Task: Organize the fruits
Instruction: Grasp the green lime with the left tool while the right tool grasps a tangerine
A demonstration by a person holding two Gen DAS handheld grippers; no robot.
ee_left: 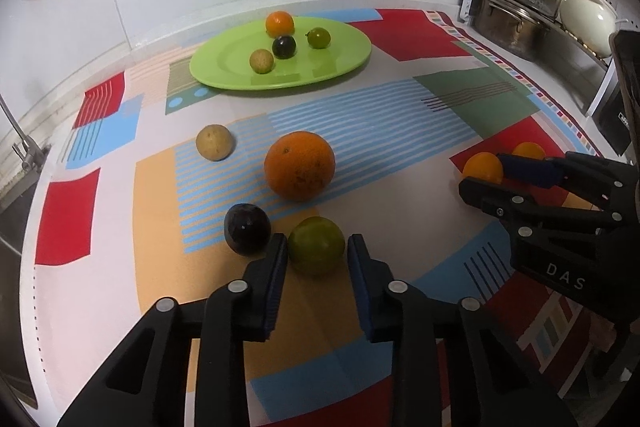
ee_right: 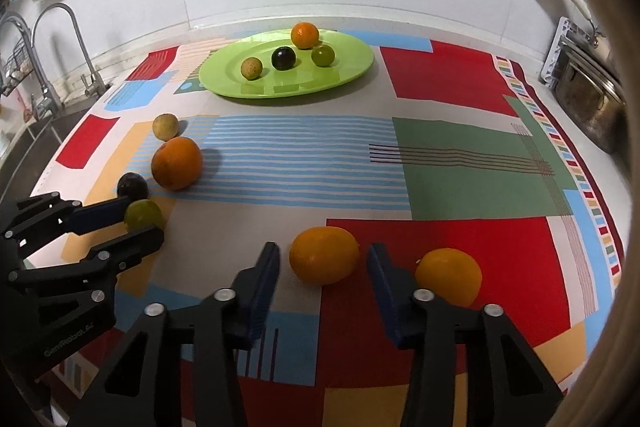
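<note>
While the green fruit [ee_left: 316,245] sits on the table between the pads of my left tool [ee_left: 318,259], I see the left pad touching it and a thin gap at the right pad, so the tool is not yet clenched on it. My right tool [ee_right: 323,267] likewise straddles a small orange [ee_right: 324,255] with gaps on both sides, released. A second small orange [ee_right: 448,275] lies just right of that tool's right finger. Beside the green fruit rest a dark plum [ee_left: 247,229], a big orange [ee_left: 299,165] and a tan fruit [ee_left: 214,142], all on the patterned cloth [ee_left: 360,131]. Farther back, a green plate [ee_left: 224,67] holds four small fruits: orange, dark, green and tan. A rack of pots [ee_left: 520,11] stands at the far right.
</note>
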